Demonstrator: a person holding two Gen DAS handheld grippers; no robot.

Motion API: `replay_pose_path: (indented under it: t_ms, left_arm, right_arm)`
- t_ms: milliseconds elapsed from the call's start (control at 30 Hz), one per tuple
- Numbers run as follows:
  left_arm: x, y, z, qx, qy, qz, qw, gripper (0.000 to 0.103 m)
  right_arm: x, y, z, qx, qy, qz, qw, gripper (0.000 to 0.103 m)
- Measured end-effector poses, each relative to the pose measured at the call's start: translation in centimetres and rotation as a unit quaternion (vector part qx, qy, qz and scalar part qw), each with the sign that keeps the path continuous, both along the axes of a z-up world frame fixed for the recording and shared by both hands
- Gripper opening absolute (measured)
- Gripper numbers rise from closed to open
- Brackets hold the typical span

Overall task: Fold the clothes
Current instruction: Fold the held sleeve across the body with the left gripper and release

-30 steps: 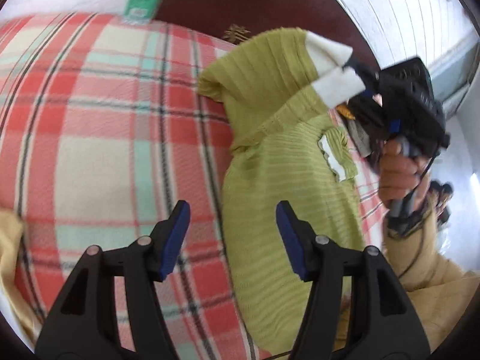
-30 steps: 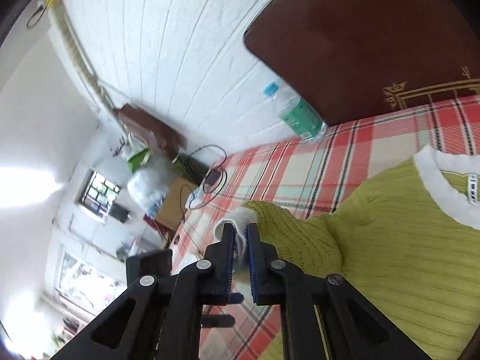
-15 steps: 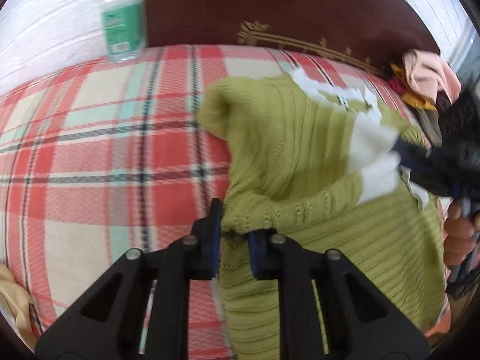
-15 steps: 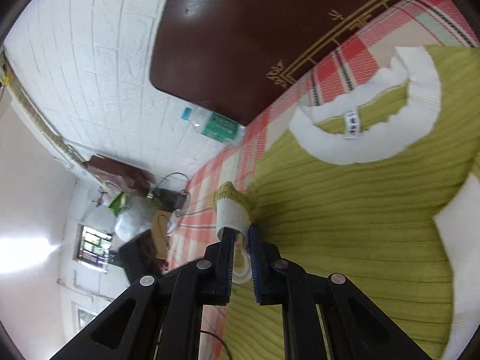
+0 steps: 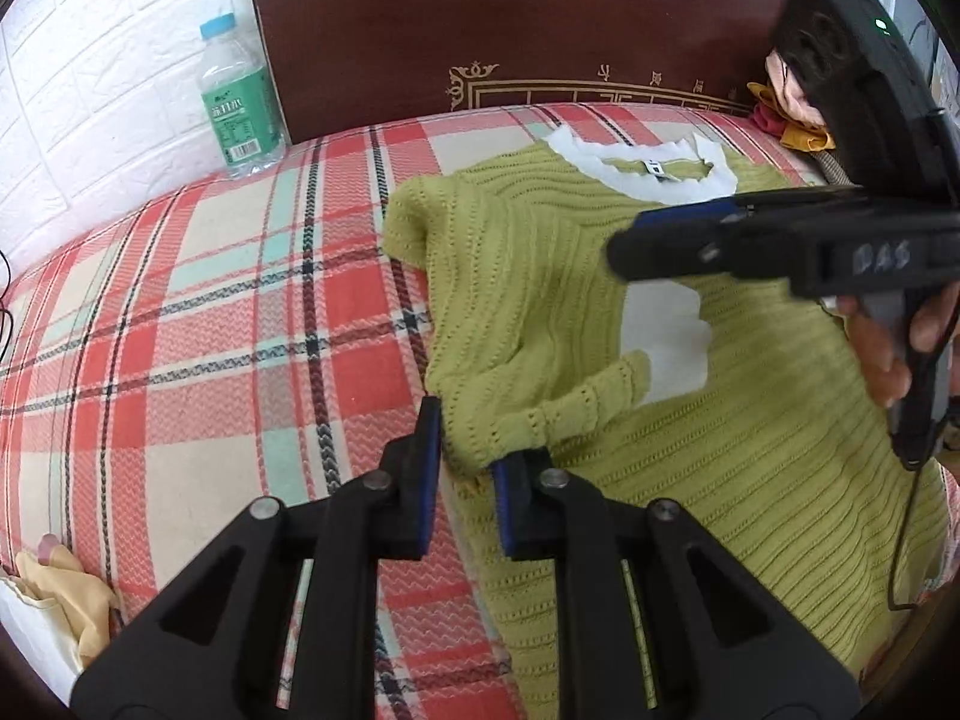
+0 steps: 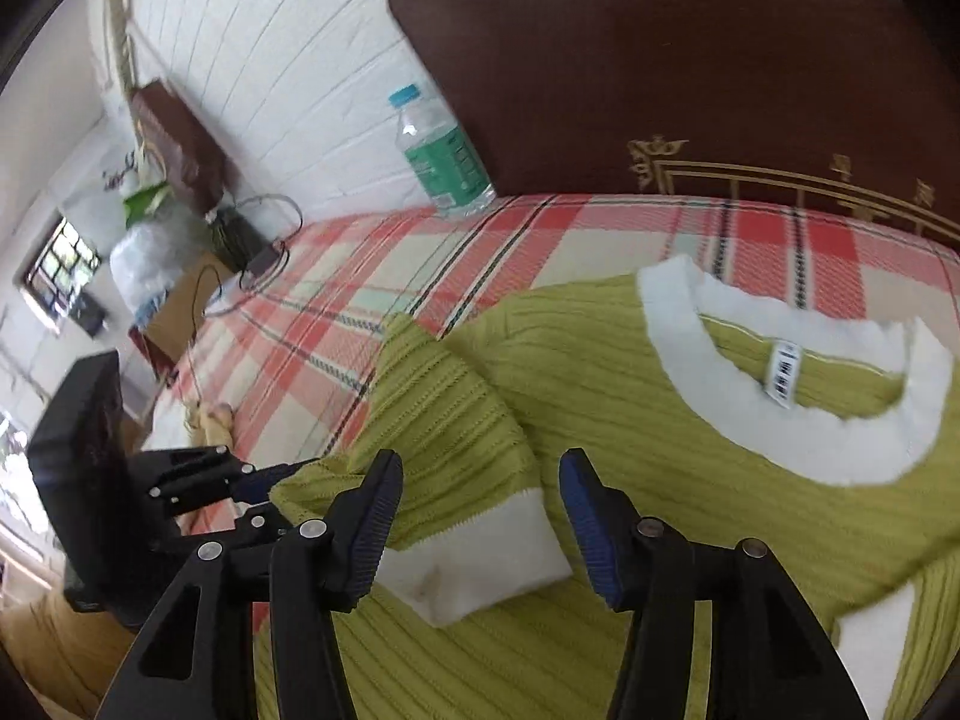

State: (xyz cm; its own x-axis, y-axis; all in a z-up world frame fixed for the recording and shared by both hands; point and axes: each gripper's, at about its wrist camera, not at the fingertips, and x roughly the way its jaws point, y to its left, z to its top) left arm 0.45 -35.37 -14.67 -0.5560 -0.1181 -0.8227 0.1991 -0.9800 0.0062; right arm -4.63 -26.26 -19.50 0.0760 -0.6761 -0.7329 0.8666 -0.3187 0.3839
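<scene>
A lime-green knit sweater [image 5: 690, 420] with white collar [image 5: 648, 177] and white cuff [image 5: 666, 336] lies on the plaid bedsheet [image 5: 210, 330]. Its left sleeve is folded across the chest. My left gripper [image 5: 465, 462] is open a little, its blue pads on either side of the sleeve's fold edge. My right gripper [image 6: 480, 504] is open wide above the white cuff [image 6: 480, 558], which lies flat on the sweater [image 6: 690, 480]. The right gripper also shows in the left wrist view [image 5: 678, 234], above the cuff. The left gripper shows at the left of the right wrist view [image 6: 258, 480].
A water bottle [image 5: 240, 102] stands at the bed's far left, against the dark wooden headboard [image 5: 510, 18]. Other clothes [image 5: 786, 102] are piled at the far right. A yellow cloth [image 5: 54, 588] lies at the near left edge. Cables and bags [image 6: 198, 228] sit beyond the bed.
My right gripper carried the cuff across the sweater, then opened and let it go. My left gripper shut on the sleeve's fold, then loosened to slightly open.
</scene>
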Motion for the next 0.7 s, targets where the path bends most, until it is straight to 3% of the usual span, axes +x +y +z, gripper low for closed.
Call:
replay_pose_path:
  t_ms: [67,100,133,267,300,433,467,500,567,700]
  left_arm:
    - [0.1,-0.3,-0.2,0.016,0.000,0.003,0.9999,0.017]
    - [0.2,-0.4,-0.3,0.021,0.000,0.004,0.9998,0.017]
    - [0.4,-0.3,-0.3,0.022,0.000,0.002,0.9998,0.017]
    - [1.3,0.3,-0.5,0.031,-0.002,-0.010,0.9995,0.017]
    - [1.5,0.5,-0.6,0.031,-0.003,-0.014,0.9994,0.017]
    - [2.2,0.8,-0.4,0.028,0.004,-0.022,0.9994,0.017]
    - [2.3,0.5,-0.1,0.030,0.012,-0.019,0.9993,0.022]
    - [2.5,0.3,0.2,0.033,0.020,-0.015,0.9991,0.033]
    - [2.6,0.0,0.8,0.035,0.036,-0.006,0.9987,0.049]
    - [1.8,0.3,0.6,0.037,0.032,-0.015,0.9987,0.050]
  right_arm:
    - [0.4,-1.0,-0.6,0.019,0.014,0.015,1.000,0.053]
    - [0.4,-1.4,-0.9,0.027,0.016,0.018,0.999,0.036]
    - [0.4,-1.7,-1.2,0.034,0.018,0.022,0.999,0.008]
    - [-1.2,-0.1,-1.7,0.036,-0.018,-0.009,0.999,0.007]
    - [-1.3,0.2,-1.6,0.047,-0.015,-0.009,0.999,0.008]
    - [-0.9,0.3,1.1,0.061,0.044,0.005,0.997,0.044]
    - [-0.6,0.0,2.2,0.045,0.060,0.013,0.997,0.047]
    - [-0.1,-0.7,3.0,0.033,0.075,0.026,0.996,0.053]
    - [0.9,-2.6,4.1,0.019,0.096,0.056,0.994,0.056]
    - [1.6,-7.5,2.6,0.048,0.103,0.087,0.990,0.056]
